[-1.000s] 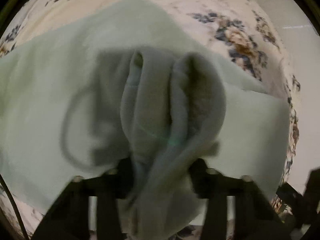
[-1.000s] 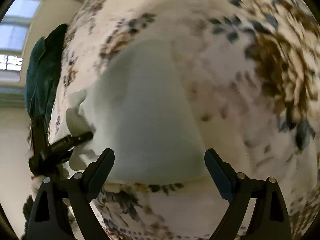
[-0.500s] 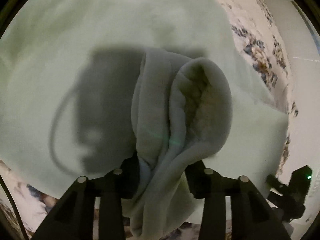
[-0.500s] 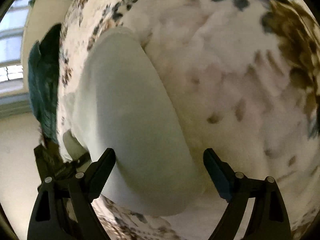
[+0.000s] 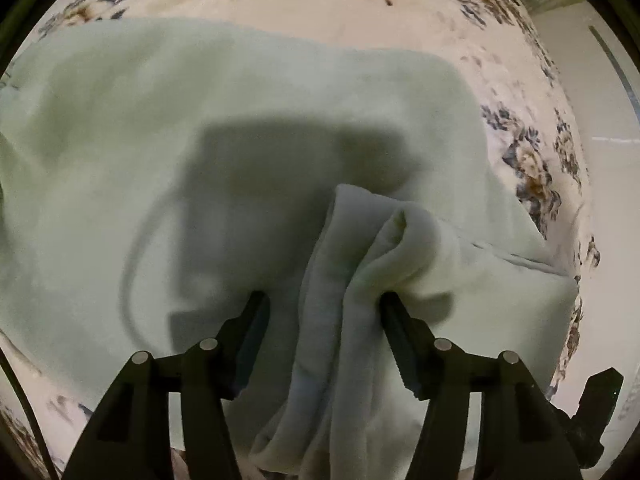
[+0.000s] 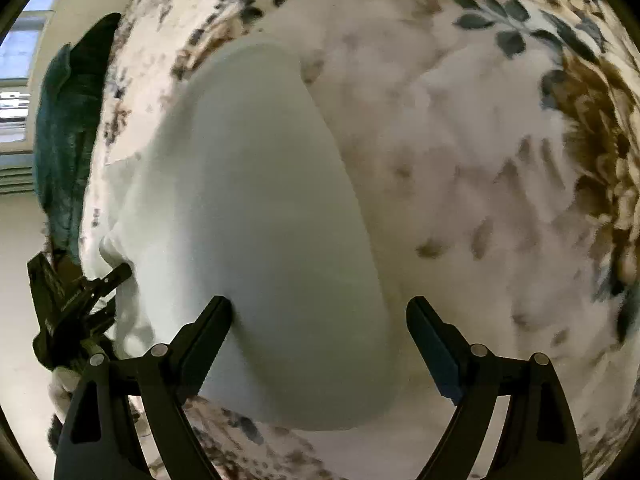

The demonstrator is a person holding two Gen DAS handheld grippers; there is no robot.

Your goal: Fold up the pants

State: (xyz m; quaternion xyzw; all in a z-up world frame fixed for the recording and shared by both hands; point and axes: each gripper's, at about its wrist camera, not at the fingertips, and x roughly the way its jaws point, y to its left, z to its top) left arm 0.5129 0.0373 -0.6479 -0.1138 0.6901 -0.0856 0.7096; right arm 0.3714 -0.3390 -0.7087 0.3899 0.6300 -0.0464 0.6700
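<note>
Since the earlier frames, the left gripper (image 5: 322, 302) has spread its jaws: the bunched fold of the pants (image 5: 248, 128) that was pinched tight now sits loosely in the gap, brushing the right-hand finger (image 5: 394, 320) and clear of the left-hand one. That bunch stands up in the near centre of the left view and drapes down toward the camera, while the rest of the pale green garment lies spread flat over the floral bedspread (image 5: 516, 64), filling the left and far parts of the frame. A dark shadow of the tool falls across the cloth. In the right view, the right gripper (image 6: 319, 307) is released, its jaws wide apart and hovering above the folded cloth, which runs from near centre toward the far left. The bedspread occupies the right side. A dark teal cloth (image 6: 66, 120) lies at the far left edge of the bed, apart from the pants.
</note>
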